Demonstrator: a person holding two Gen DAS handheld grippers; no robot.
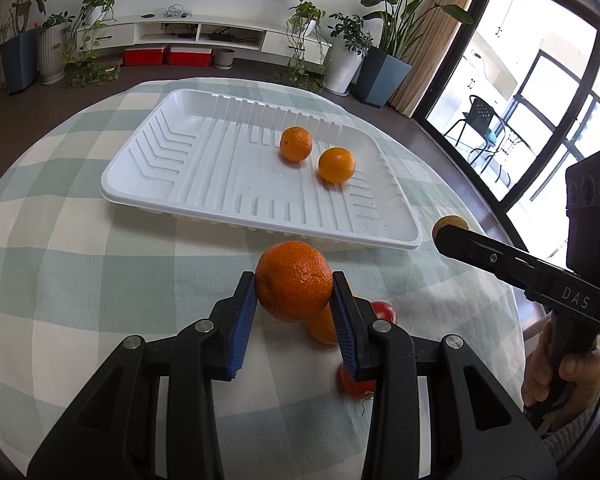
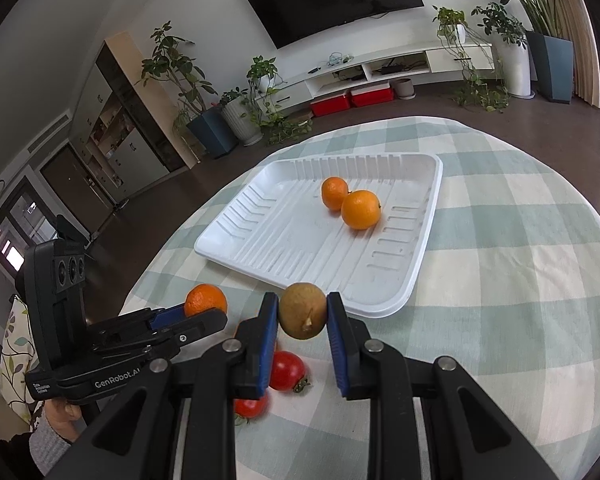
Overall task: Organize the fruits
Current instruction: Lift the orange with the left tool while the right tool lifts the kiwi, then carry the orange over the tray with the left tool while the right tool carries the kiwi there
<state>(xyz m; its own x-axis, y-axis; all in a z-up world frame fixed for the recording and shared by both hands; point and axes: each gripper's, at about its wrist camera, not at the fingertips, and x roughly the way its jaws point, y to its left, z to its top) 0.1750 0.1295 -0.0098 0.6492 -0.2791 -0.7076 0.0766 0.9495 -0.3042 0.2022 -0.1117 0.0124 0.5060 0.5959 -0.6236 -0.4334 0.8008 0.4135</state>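
Note:
My left gripper [image 1: 294,294] is shut on an orange [image 1: 294,280], held above the checked cloth just short of the white tray [image 1: 204,168]. Two oranges [image 1: 296,144] [image 1: 336,165] lie in the tray's right half. My right gripper [image 2: 302,314] is shut on a brown-green kiwi [image 2: 302,310] near the tray's [image 2: 380,300] front edge. In the right wrist view the left gripper [image 2: 196,312] and its orange [image 2: 205,299] show at left. In the left wrist view the right gripper's finger [image 1: 500,258] hides most of the kiwi [image 1: 452,222].
Another orange [image 1: 322,326] and two red tomatoes [image 2: 286,370] [image 2: 252,406] lie on the cloth under the grippers. The round table [image 2: 520,280] has a green-white checked cloth. Potted plants, a TV stand and red boxes stand beyond it.

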